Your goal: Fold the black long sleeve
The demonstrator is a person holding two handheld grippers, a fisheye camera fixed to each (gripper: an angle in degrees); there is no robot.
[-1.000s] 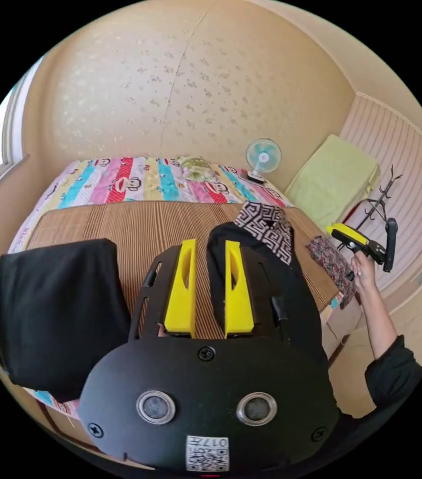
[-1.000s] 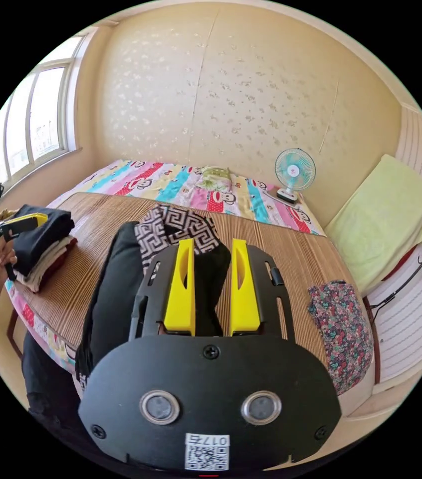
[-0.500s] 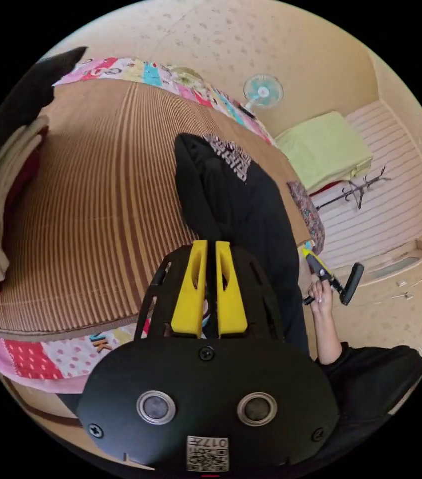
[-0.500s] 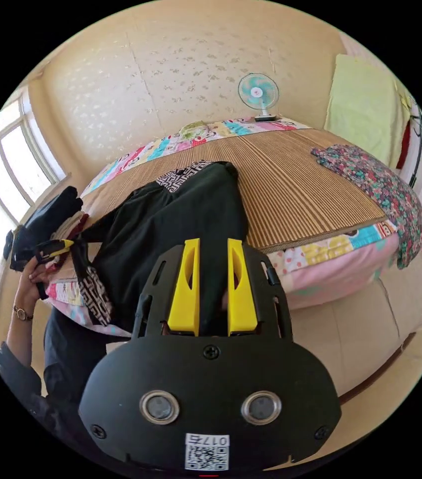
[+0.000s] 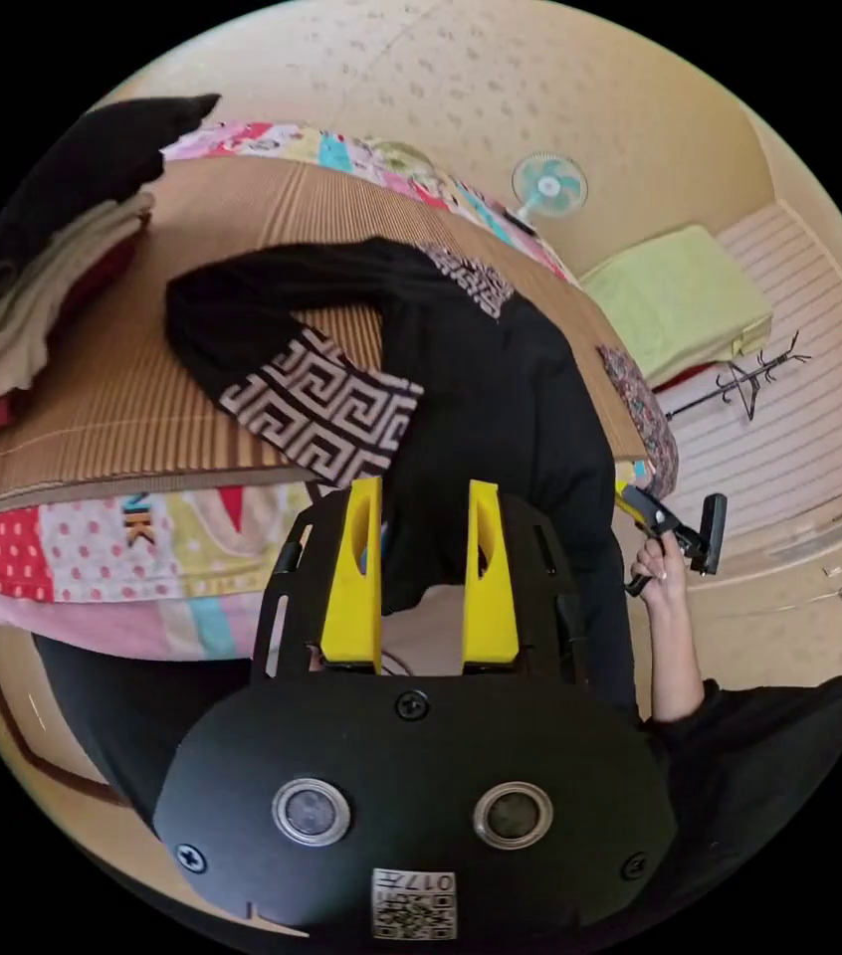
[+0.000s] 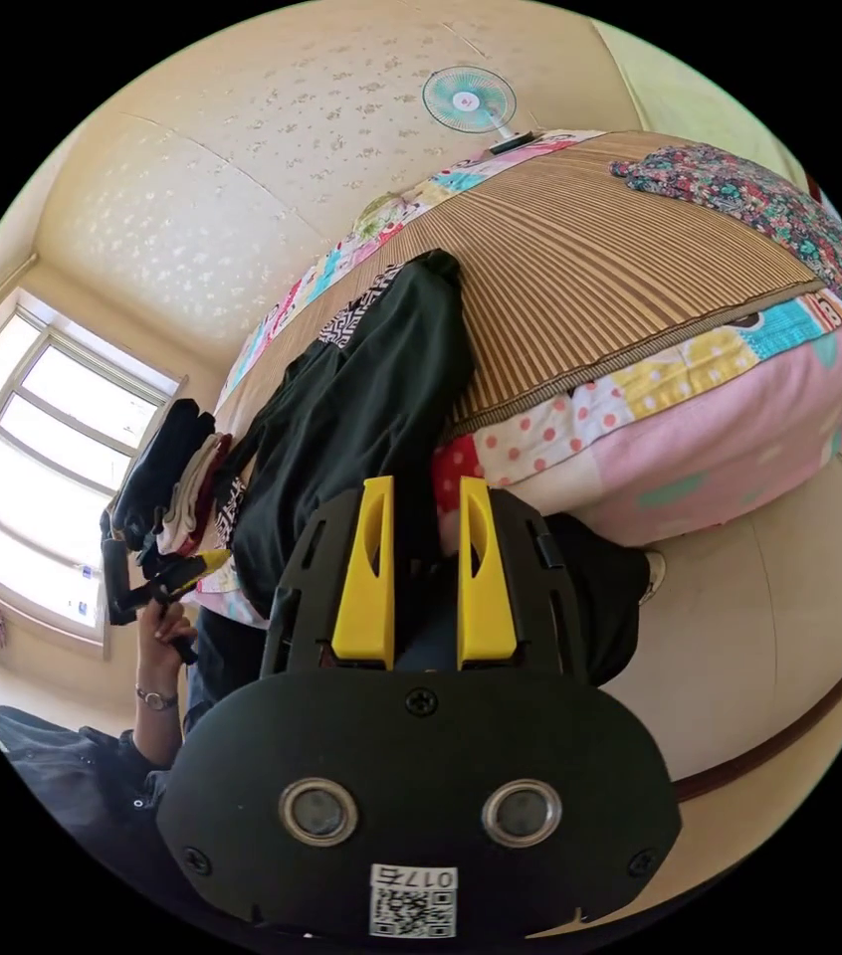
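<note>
Black long sleeve [image 5: 501,398] with white Greek-key panels; yellow-jawed left gripper [image 5: 424,497]; brown striped mat [image 6: 590,259]; pink, polka-dotted patchwork sheet [image 6: 680,418]; dark floral garment [image 6: 769,204]; teal fan [image 5: 548,185]; pale green towel [image 5: 675,303].

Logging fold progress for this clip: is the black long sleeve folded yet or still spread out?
Not folded. The black long sleeve lies stretched along the mat, one patterned arm flung sideways, its hem hanging over the bed's edge.

My left gripper [image 5: 425,507] has its jaws spread apart, cloth lying between them. My right gripper [image 6: 425,502] has jaws closer together, cloth between them; whether they pinch it I cannot tell. Each hand [image 5: 658,569] grips its handle.
</note>
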